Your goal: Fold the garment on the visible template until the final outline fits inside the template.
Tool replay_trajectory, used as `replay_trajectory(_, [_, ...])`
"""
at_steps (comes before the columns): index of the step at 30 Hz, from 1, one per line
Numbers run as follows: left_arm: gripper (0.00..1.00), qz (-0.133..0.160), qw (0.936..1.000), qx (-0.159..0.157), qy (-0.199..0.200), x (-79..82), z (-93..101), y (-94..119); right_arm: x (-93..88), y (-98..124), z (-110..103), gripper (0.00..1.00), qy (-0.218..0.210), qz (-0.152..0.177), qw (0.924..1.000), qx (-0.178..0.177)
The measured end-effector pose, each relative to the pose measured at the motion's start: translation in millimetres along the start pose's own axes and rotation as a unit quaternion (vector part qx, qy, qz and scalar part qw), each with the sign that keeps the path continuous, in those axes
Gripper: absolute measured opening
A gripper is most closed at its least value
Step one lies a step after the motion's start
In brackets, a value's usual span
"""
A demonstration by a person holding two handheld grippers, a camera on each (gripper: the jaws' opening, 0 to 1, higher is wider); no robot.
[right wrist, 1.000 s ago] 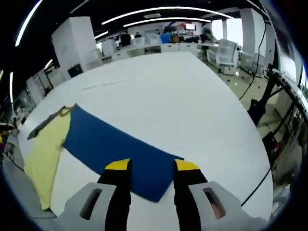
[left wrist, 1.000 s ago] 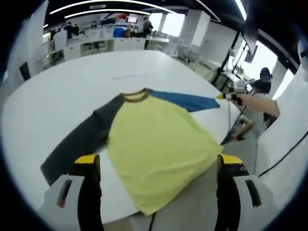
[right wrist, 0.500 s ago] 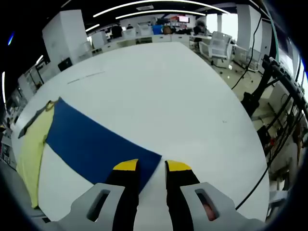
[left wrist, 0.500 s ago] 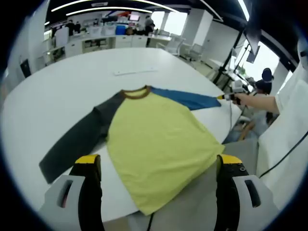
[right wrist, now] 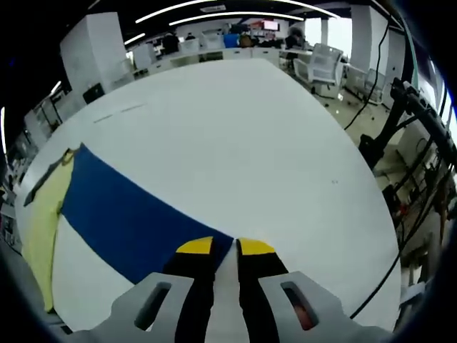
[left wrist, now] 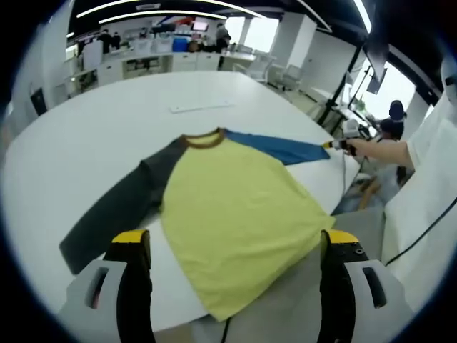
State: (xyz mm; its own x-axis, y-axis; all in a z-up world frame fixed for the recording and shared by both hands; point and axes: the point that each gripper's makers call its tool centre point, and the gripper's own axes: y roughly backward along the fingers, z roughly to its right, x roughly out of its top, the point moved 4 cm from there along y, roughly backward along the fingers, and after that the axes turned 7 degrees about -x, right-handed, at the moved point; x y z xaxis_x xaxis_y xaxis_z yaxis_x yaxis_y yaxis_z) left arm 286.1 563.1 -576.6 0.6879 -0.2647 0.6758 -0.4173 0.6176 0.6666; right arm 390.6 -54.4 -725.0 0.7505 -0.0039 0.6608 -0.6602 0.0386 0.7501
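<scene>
Right gripper [right wrist: 225, 246], jaws clenched on the blue sleeve [right wrist: 128, 221] cuff to fold it inward; left gripper [left wrist: 232, 239], jaws released, hovers above the shirt [left wrist: 235, 214] hem.

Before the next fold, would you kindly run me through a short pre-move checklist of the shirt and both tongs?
1. Right tongs closed on the cuff of the blue sleeve: ok.
2. Left tongs open and holding nothing: ok.
3. Yellow long-sleeved shirt lying flat: ok.
4. Dark grey sleeve spread out on the white table: ok.
5. Shirt hem fully on the table: not ok, it hangs over the near edge.
6. Template outline under the shirt: cannot tell.
</scene>
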Motion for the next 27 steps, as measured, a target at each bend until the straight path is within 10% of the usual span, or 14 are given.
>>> replay_trajectory(27, [0.94,0.008,1.0,0.002,-0.002,3.5,-4.1,4,22.3,10,-6,0.02,0.008,0.004,0.9999,0.013])
